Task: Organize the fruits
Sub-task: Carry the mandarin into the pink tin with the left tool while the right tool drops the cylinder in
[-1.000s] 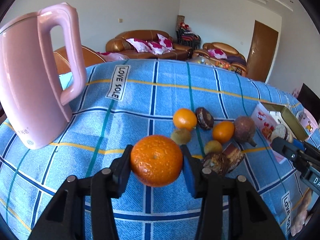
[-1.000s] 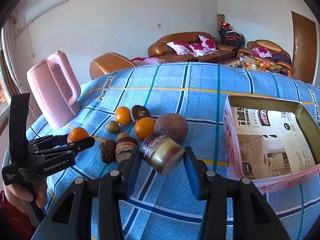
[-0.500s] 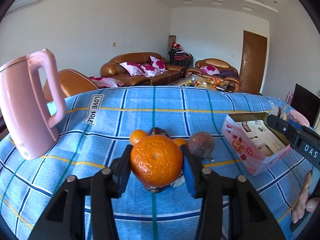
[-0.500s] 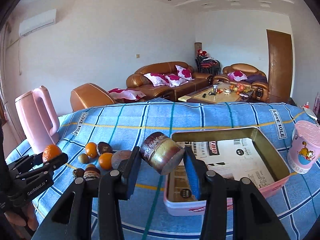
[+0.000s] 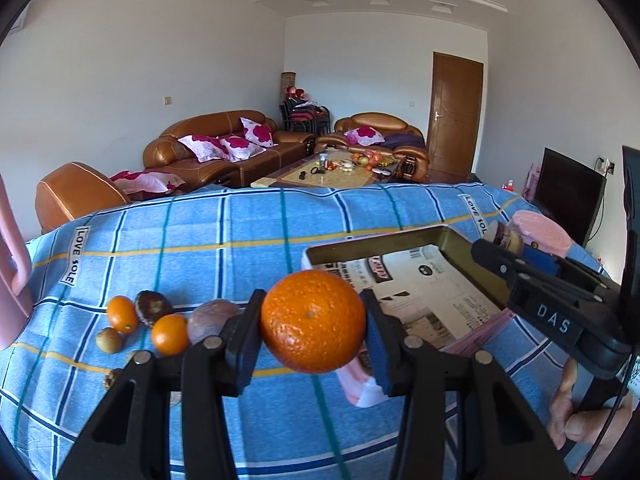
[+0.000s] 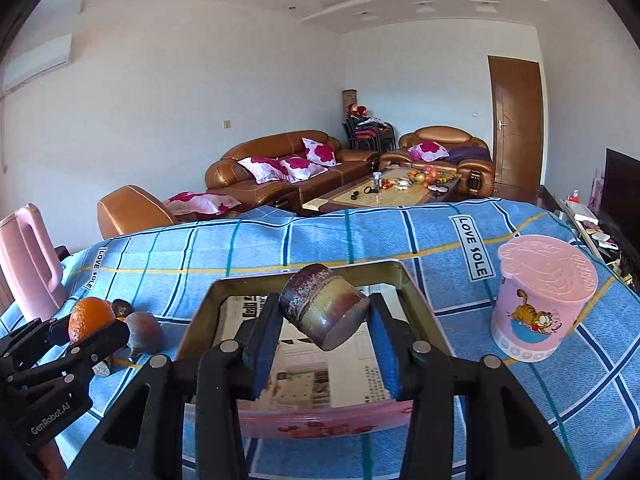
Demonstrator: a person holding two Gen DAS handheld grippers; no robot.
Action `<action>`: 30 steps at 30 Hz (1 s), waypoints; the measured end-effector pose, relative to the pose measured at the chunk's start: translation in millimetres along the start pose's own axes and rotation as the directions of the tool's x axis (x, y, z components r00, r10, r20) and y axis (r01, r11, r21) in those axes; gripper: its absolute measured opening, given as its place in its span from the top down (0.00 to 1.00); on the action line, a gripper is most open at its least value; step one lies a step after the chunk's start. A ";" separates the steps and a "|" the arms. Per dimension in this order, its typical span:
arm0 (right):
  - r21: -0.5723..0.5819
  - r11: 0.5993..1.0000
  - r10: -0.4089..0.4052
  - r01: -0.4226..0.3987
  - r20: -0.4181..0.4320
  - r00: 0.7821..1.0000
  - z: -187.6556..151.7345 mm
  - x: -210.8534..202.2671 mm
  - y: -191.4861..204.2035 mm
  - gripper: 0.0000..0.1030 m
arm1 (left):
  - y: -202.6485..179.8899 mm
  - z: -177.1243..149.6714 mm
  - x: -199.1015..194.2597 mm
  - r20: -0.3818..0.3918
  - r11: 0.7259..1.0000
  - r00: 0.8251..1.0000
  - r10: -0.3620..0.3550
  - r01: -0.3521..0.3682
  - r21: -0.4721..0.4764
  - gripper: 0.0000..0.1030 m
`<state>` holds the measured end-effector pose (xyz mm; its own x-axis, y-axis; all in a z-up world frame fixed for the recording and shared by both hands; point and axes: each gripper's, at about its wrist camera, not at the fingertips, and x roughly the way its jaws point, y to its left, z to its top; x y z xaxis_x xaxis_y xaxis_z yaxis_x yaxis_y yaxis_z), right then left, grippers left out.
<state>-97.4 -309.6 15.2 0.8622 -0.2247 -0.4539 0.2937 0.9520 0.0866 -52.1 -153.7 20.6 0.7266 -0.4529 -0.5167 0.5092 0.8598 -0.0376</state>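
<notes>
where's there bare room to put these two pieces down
The tray floor, lined with newspaper, holds nothing. Bare cloth also lies between the tray and the pink cup, and along the table's far edge. It is crowded left of the tray, where the loose fruit clusters near the pink kettle.

1. The surface (image 5: 248,232) wears a blue checked cloth.
2. At its left — small oranges (image 5: 122,313), a brown fruit (image 5: 210,320), a pink kettle (image 6: 24,260).
3. Rightward — a paper-lined pink tray (image 6: 416,292), then a pink cartoon cup (image 6: 540,300).
</notes>
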 end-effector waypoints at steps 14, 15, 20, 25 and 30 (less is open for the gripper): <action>-0.021 0.998 -0.068 0.066 -0.111 0.991 -4.7 21.3 -30.3 0.56 | -53.6 -2.5 46.8 -0.106 0.998 0.994 -0.041 0.046 0.047 0.54; -0.021 0.998 -0.065 0.063 -0.118 0.991 -4.9 22.8 -30.6 0.56 | -53.9 -2.8 47.3 -0.109 0.998 0.993 -0.045 0.050 0.047 0.53; -0.048 0.997 -0.061 0.054 -0.161 0.985 -8.5 30.5 -24.9 0.56 | -54.5 -5.2 51.2 -0.138 0.997 0.990 -0.031 0.039 0.060 0.53; -0.018 0.999 -0.034 0.032 -0.178 0.983 -9.3 31.7 -26.7 0.56 | -51.9 -7.1 56.9 -0.168 0.998 0.985 -0.036 0.044 0.045 0.53; 0.007 1.000 -0.010 0.012 -0.201 0.980 -11.5 33.5 -26.8 0.55 | -54.3 -8.1 57.3 -0.172 0.998 0.985 -0.027 0.037 0.058 0.52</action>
<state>-81.1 -340.2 -12.5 0.7588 -0.1883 -0.6235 0.3067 0.9478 0.0871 -41.8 -224.4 -13.8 0.6227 -0.4285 -0.6547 0.5616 0.8274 -0.0073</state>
